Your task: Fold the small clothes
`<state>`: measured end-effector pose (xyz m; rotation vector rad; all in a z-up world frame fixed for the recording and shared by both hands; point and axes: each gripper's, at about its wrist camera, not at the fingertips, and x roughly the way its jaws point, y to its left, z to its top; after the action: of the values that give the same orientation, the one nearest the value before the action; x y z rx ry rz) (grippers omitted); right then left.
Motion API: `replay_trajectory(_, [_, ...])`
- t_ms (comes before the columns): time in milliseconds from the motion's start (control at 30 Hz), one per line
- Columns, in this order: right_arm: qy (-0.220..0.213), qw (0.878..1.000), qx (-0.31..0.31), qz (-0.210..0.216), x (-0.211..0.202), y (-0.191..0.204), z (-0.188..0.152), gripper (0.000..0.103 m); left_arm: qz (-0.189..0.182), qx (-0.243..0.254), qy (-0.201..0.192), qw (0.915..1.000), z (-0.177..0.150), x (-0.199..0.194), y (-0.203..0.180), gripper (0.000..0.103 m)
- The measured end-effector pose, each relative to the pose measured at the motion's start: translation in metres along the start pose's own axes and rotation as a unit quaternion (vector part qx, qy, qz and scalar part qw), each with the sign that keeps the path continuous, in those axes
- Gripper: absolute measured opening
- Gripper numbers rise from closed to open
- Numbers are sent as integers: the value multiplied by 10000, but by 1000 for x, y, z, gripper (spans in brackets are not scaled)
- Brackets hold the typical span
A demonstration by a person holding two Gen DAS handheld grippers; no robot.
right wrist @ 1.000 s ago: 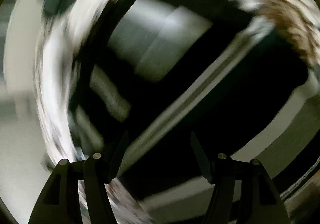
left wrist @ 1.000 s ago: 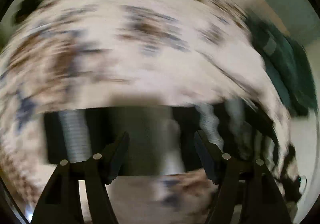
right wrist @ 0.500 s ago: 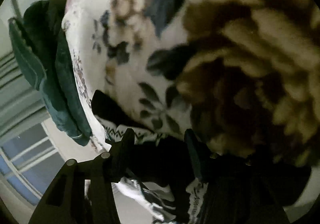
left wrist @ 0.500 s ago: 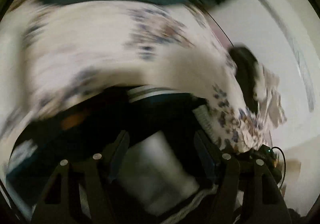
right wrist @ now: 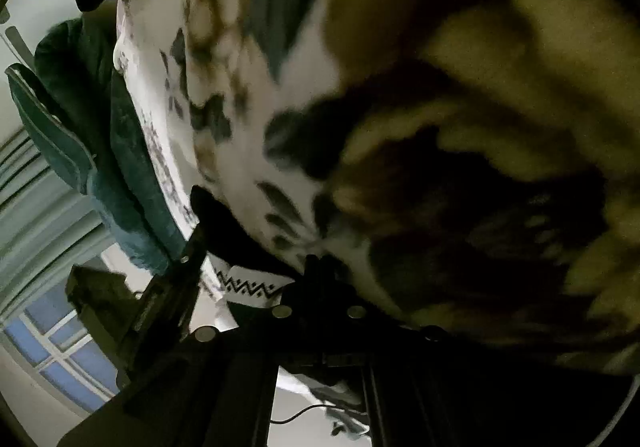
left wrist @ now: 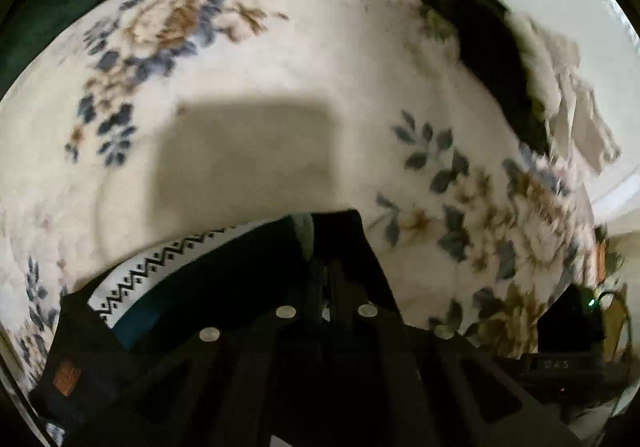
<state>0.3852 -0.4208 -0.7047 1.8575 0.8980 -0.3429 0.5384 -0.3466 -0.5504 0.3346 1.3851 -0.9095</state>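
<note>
On a floral bedspread (left wrist: 248, 59), a small dark garment (left wrist: 224, 279) with a white zigzag-patterned band (left wrist: 160, 267) lies gathered at the near edge of the left wrist view, directly in front of the left gripper (left wrist: 326, 247). The folding appears barely begun, or mid-fold at most: the piece looks bunched rather than squared, no neat finished stack is visible, and other clothes, a dark item (left wrist: 492, 59) beside a pale one (left wrist: 576, 99), wait at the far side of the spread. The left gripper's jaws stand drawn together with no visible gap, their tips against the dark cloth, and they seem to be pinching it, though the dim light leaves the hold itself uncertain. In the right wrist view, the right gripper (right wrist: 324, 267) likewise shows its jaws pressed close, meeting at the edge of the same dark garment (right wrist: 224, 215) where the zigzag band (right wrist: 252, 285) emerges just to their left; a pinch on that hem looks likely. Green fabric (right wrist: 120, 183) hangs off the bed edge behind, with a window (right wrist: 68, 339) beyond. Most of the job, judging from this, remains ahead.
</note>
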Motion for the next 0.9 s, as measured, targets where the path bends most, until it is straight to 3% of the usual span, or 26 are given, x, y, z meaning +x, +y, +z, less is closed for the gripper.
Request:
replay_trajectory(133, [-165,9998,99,24,-19,-9,4,0,-190,-480,-249,9984,-1,-18,28,1])
replay_trajectory(233, [420,9971,500,395,-5,-13,7,3,-231,-577,-247,9978,0,-16,33,1])
replay_trajectory(267, [558,9953,552,567,-2,-15,7,9,-214,-547,-243,9980,0,-14,33,1])
replay_trajectory(300, [651,9946,551,599,1,-16,7,27,-194,-535,-238,9981,4,-10,29,1])
replay_trajectory(333, [740,9940,552,585,8,-14,5,34,-175,-529,-235,9982,7,-6,27,1])
replay_trajectory(367, [757,9936,567,613,12,-14,4,36,-171,-535,-241,9981,7,-7,27,1])
replay_trajectory(433, [777,9936,480,666,19,-9,2,35,-161,-548,-256,9980,9,-6,27,1])
replay_trajectory(500, [555,9969,248,500,15,-3,1,0,-126,-548,-281,9980,11,-6,27,1])
replay_trajectory(633, [82,9997,32,212,-4,5,2,0,-80,-543,-290,9981,12,-7,32,1])
replay_trajectory(733, [425,9974,235,525,-7,-1,7,0,-110,-535,-289,9981,12,-7,34,1])
replay_trajectory(767, [610,9962,339,523,-5,-2,8,2,-106,-520,-299,9981,12,-8,33,1])
replay_trajectory(867, [865,9944,386,474,8,-2,7,40,-125,-506,-315,9981,11,-10,31,1])
replay_trajectory(900, [912,9944,325,417,13,0,5,40,-129,-510,-314,9981,11,-10,31,1])
